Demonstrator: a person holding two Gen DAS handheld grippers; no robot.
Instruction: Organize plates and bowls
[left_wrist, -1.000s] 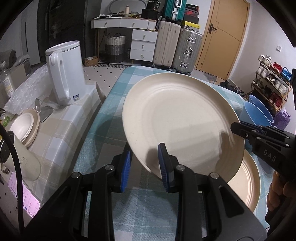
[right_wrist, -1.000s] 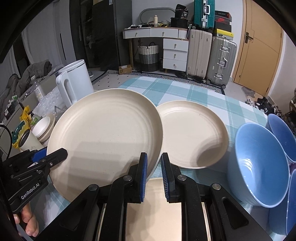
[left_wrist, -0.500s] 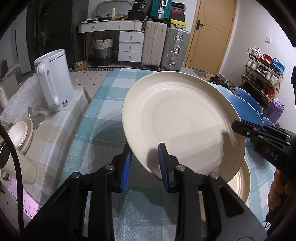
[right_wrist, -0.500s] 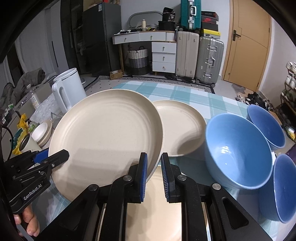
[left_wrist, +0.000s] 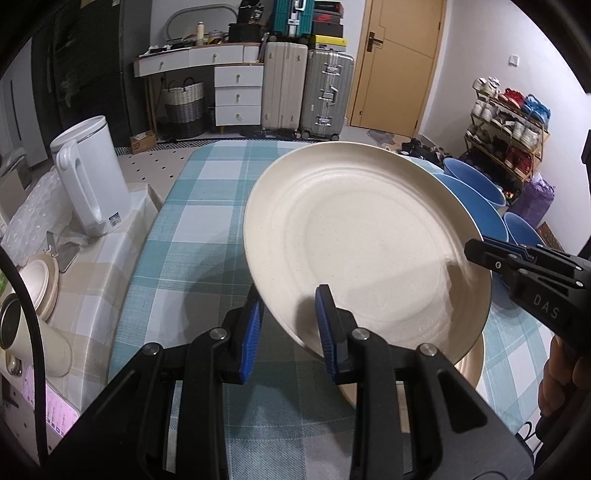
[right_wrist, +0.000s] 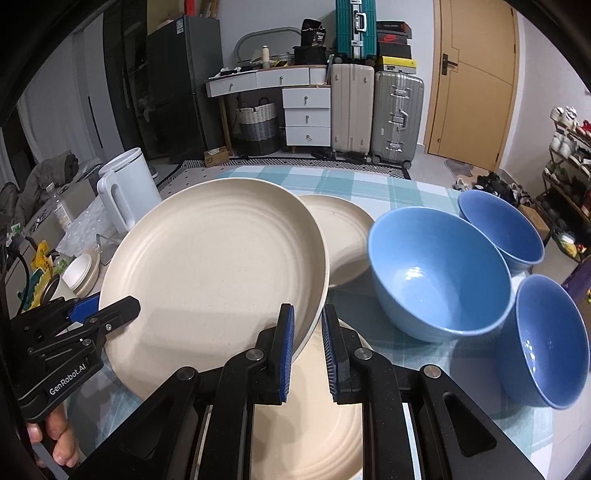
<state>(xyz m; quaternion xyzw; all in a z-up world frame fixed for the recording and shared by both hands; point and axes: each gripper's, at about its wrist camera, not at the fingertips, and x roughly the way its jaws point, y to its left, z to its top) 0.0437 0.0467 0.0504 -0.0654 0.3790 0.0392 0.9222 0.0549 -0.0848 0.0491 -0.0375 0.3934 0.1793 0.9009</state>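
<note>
A large cream plate (left_wrist: 365, 243) (right_wrist: 214, 273) is held in the air, tilted, above the checked tablecloth. My left gripper (left_wrist: 288, 321) is shut on its near-left rim. My right gripper (right_wrist: 307, 332) is shut on its opposite rim and shows at the right of the left wrist view (left_wrist: 476, 253). A second cream plate (right_wrist: 306, 424) lies on the table under the held one. A third cream plate (right_wrist: 340, 236) lies farther back. Three blue bowls (right_wrist: 436, 273) (right_wrist: 502, 225) (right_wrist: 546, 336) stand to the right.
A white kettle (left_wrist: 90, 177) stands on a side table at the left with small cream dishes (left_wrist: 38, 284) and a cup (left_wrist: 33, 339). The teal checked table (left_wrist: 192, 236) runs back toward suitcases (left_wrist: 325, 92) and a drawer unit.
Both grippers carried the held plate back toward me and up; the table plates and blue bowls now show farther away in both views. The grip has not changed.
</note>
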